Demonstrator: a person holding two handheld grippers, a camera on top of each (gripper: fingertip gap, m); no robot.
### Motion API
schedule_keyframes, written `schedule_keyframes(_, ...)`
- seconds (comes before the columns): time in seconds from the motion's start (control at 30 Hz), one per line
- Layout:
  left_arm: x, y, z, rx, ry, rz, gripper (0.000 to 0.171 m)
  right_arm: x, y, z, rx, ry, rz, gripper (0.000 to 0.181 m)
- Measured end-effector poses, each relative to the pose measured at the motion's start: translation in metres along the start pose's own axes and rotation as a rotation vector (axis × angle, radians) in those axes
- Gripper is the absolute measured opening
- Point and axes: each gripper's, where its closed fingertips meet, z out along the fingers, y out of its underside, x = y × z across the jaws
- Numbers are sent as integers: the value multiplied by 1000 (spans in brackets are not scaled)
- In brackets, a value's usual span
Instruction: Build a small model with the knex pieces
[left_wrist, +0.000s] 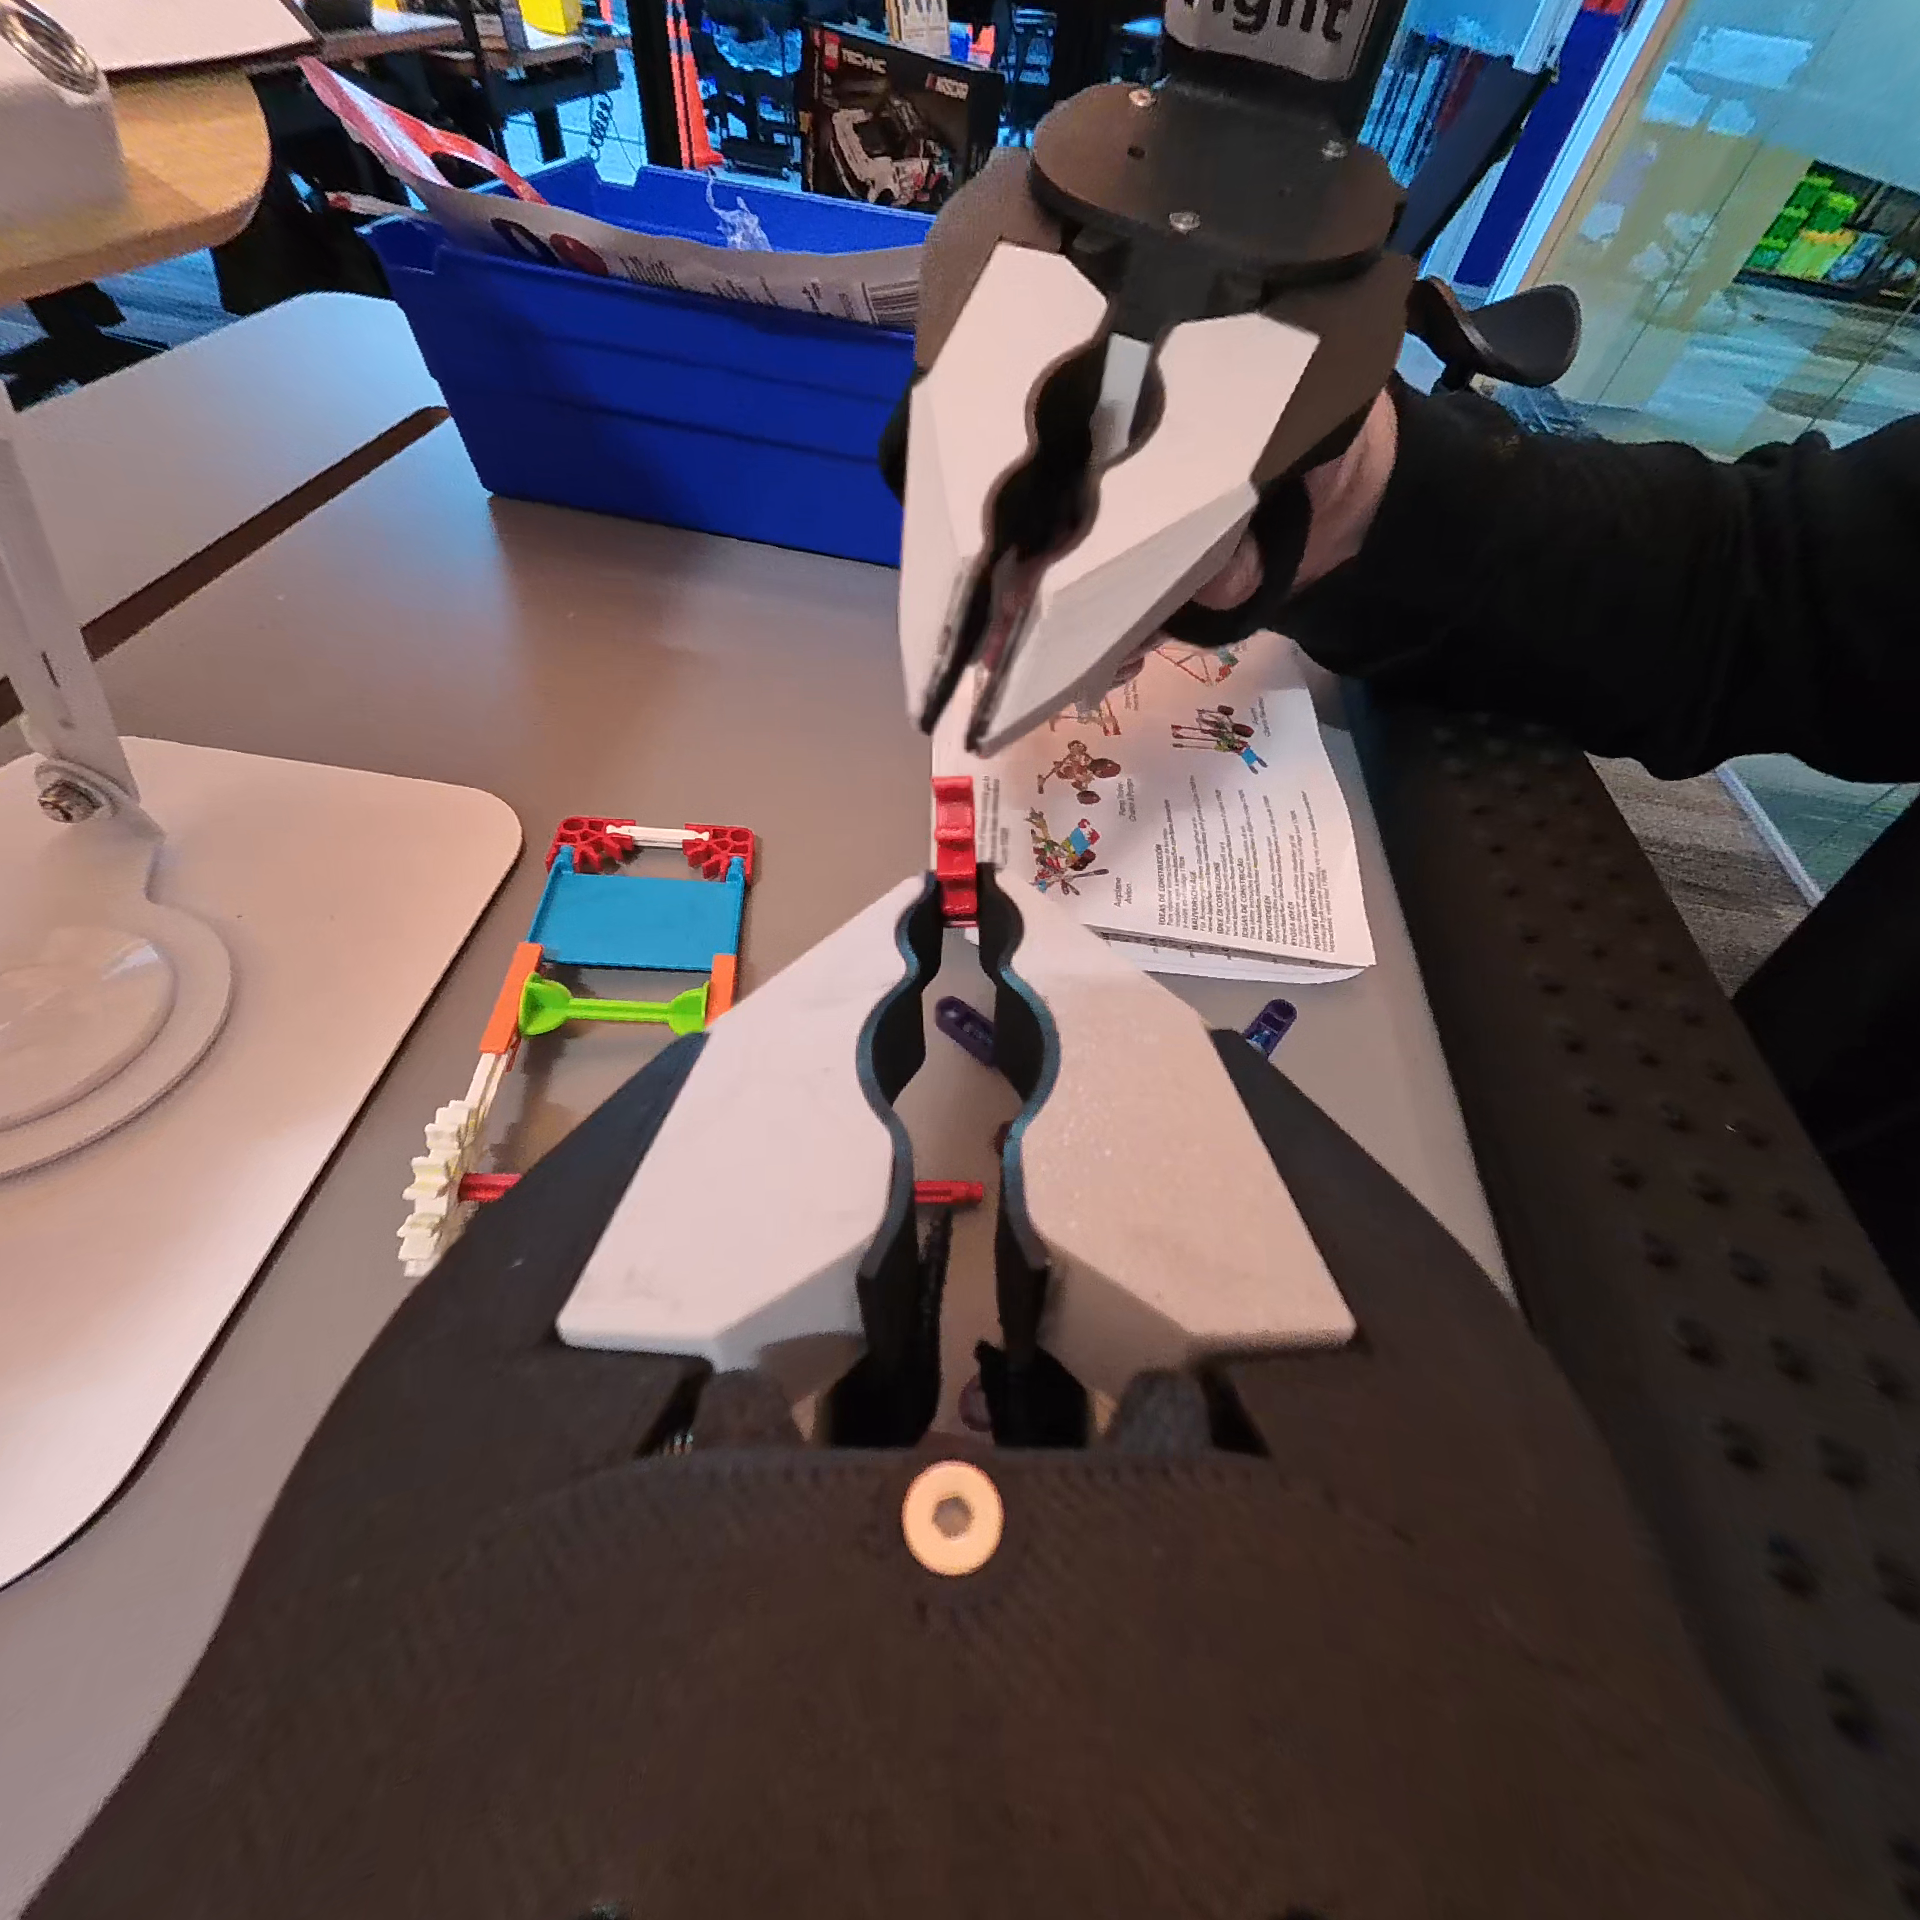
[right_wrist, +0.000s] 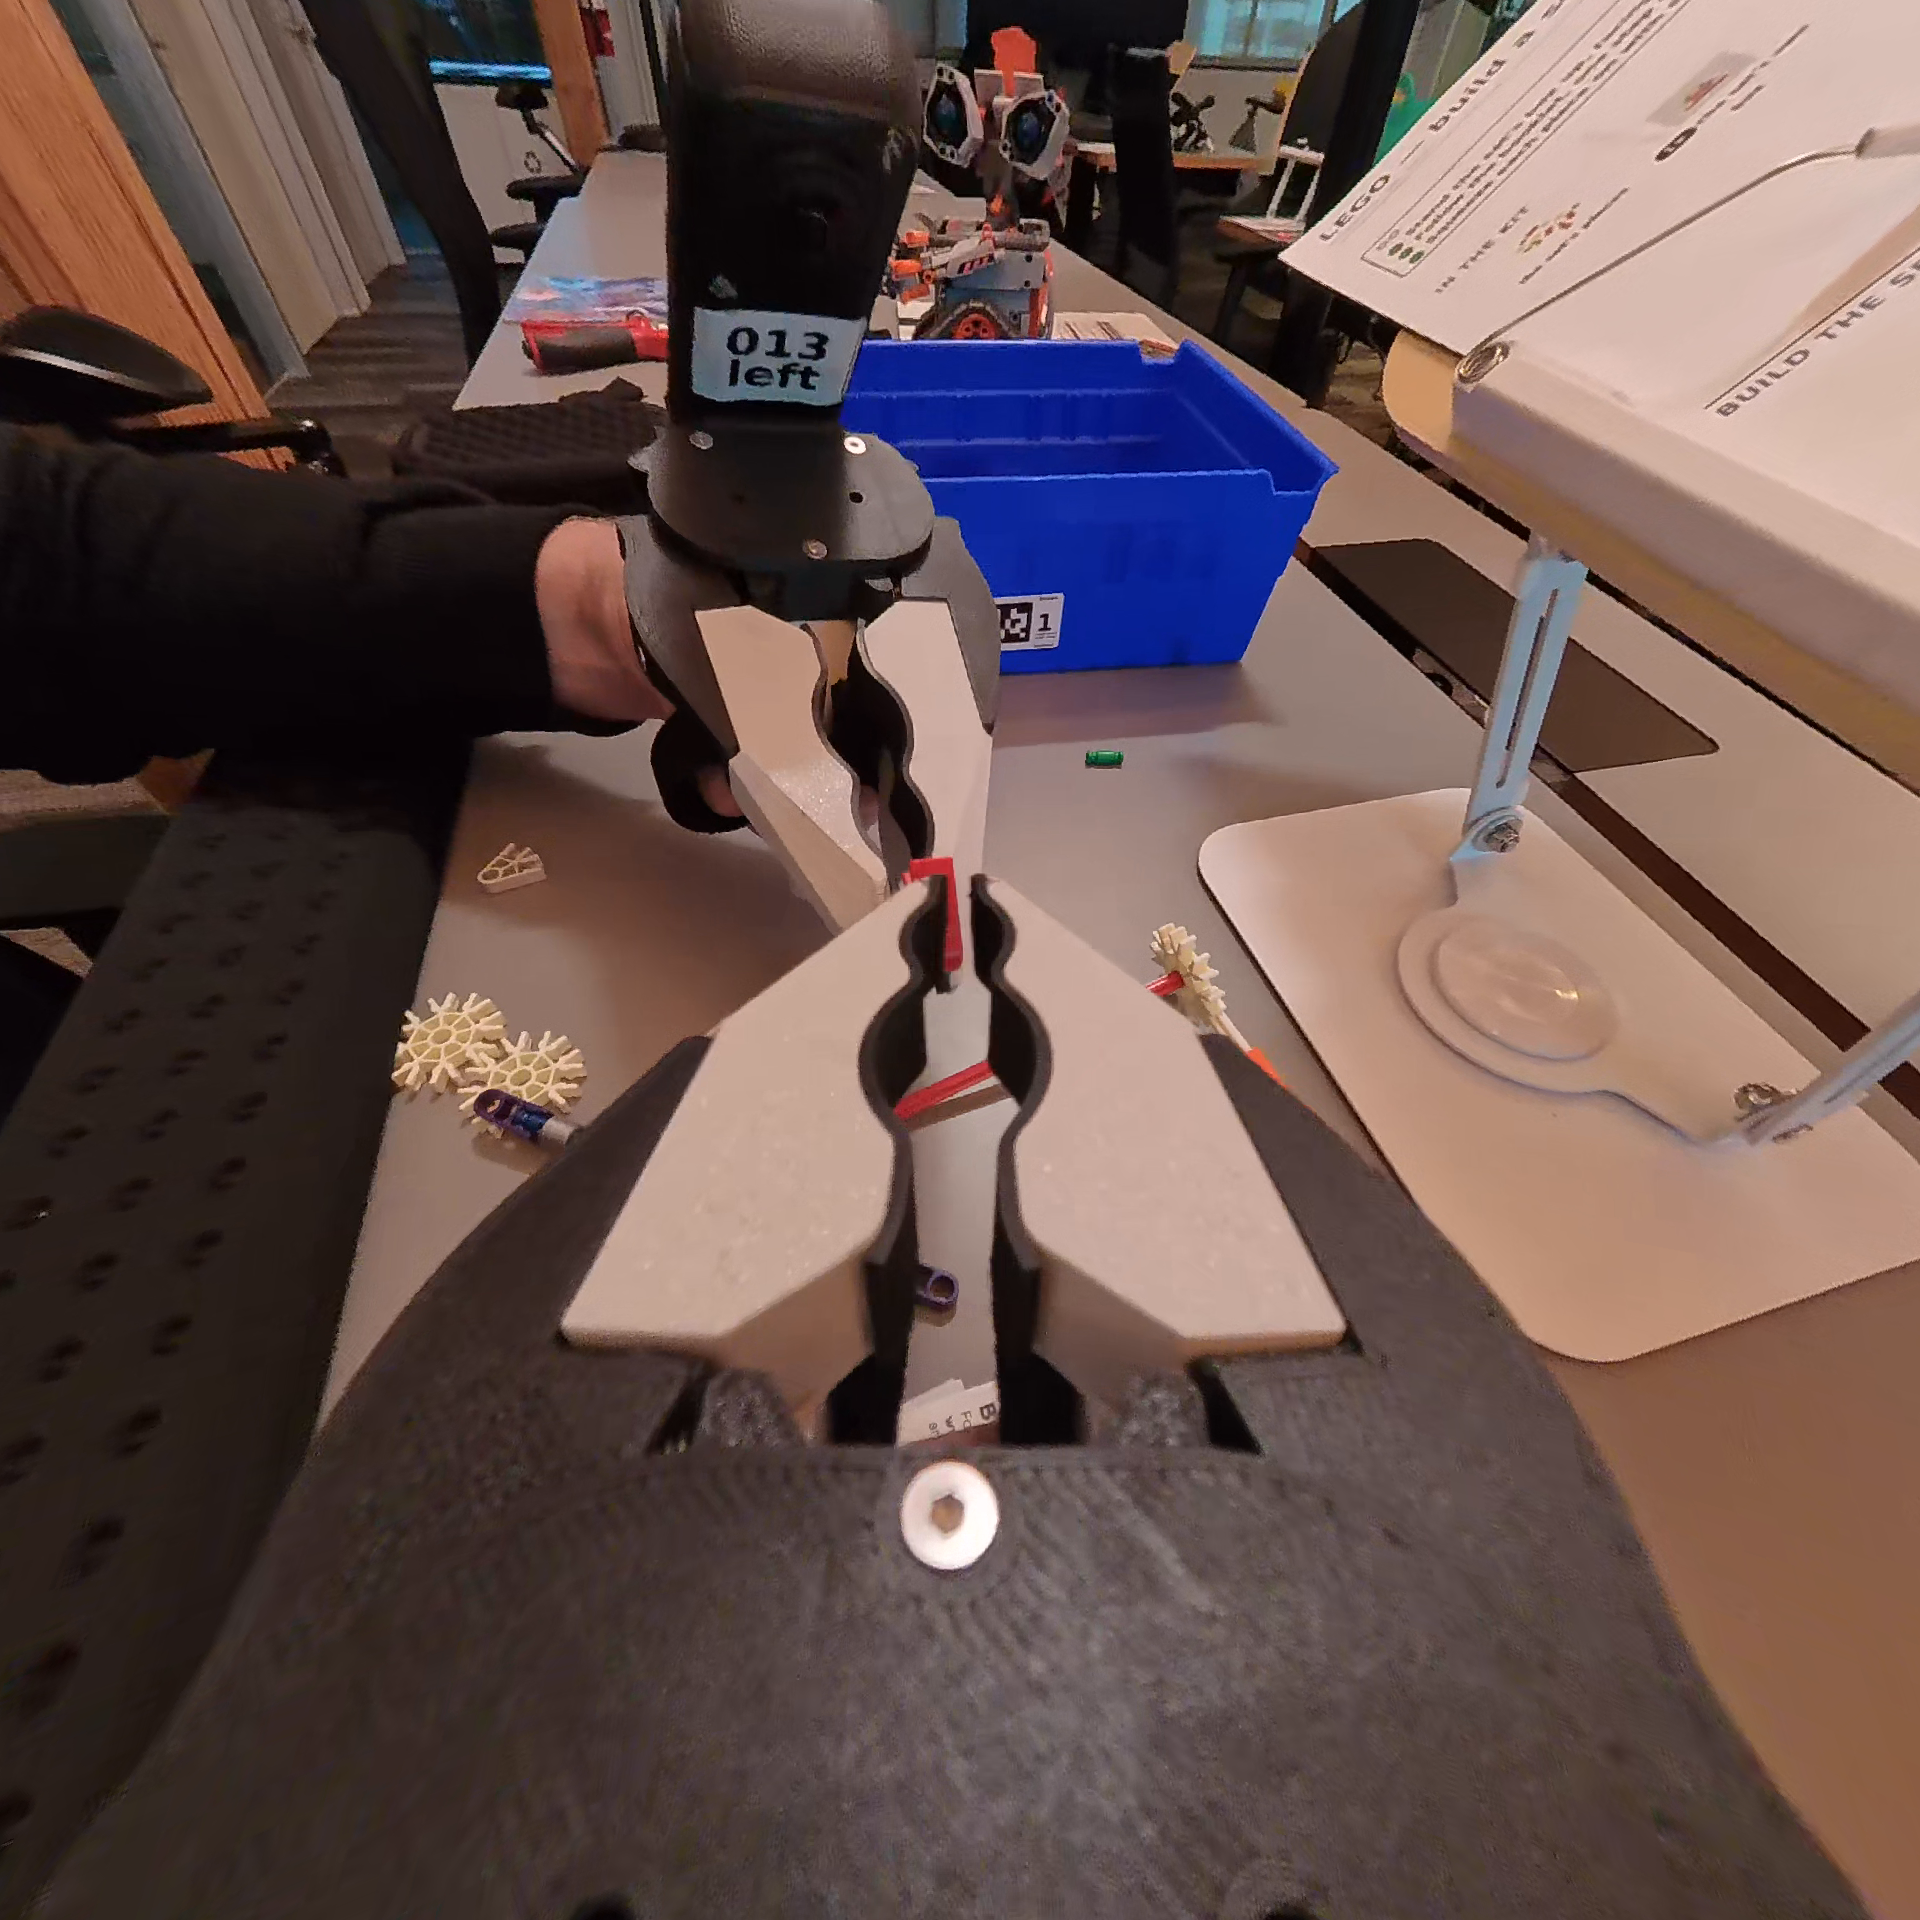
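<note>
My left gripper (left_wrist: 956, 899) is shut on a small red connector (left_wrist: 954, 847), which sticks out past its fingertips above the grey table (left_wrist: 623, 644). My right gripper (left_wrist: 951, 736) comes down from above. Its tips are just beyond the connector's free end, with a narrow gap between the fingers and nothing clearly held. In the right wrist view my right gripper (right_wrist: 958, 894) faces the left gripper (right_wrist: 896, 883), and the red connector (right_wrist: 948, 925) lines up with the gap. A coloured rod-and-connector assembly (left_wrist: 634, 935) with a blue panel and a white gear (left_wrist: 442, 1184) lies below left.
A blue bin (left_wrist: 665, 416) stands behind. An instruction sheet (left_wrist: 1226, 852) lies to the right, beside a black perforated mat (left_wrist: 1662, 1143). A white stand base (left_wrist: 208, 987) is on the left. Cream snowflake connectors (right_wrist: 488, 1055), purple pieces (right_wrist: 520, 1120) and a green piece (right_wrist: 1103, 758) lie loose. My left and right fingertips are right by each other. The green piece (right_wrist: 1103, 758) is about equally far from each gripper, around 25 cm.
</note>
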Motion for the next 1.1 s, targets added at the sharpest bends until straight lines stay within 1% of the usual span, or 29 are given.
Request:
schedule_keyframes(0.07,-1,1,1,-4,-9,10,4,1,1,0,-2,3,5,14)
schedule_keyframes(0.17,1,2,2,-17,-6,16,4,0,5,2,-19,-3,12,15)
schedule_keyframes(0.3,4,8,6,-56,-6,39,4,-6,14,7,-65,-34,10,11)
schedule_keyframes(0.37,3,12,7,-79,-16,55,4,-9,18,9,-82,-47,2,4)
schedule_keyframes(0.53,2,14,8,-92,-32,69,4,-7,20,9,-98,-50,-2,3)
schedule_keyframes(0.77,-6,10,7,-73,-82,68,6,1,18,9,-75,-16,11,3)
schedule_keyframes(0.9,-14,8,3,-64,-128,71,16,8,17,6,-65,10,23,3)
schedule_keyframes(0.93,-15,8,2,-63,-135,73,13,10,17,5,-61,18,28,3)
schedule_keyframes(1.1,-24,13,-3,-95,-191,109,17,21,19,3,-57,62,48,3)
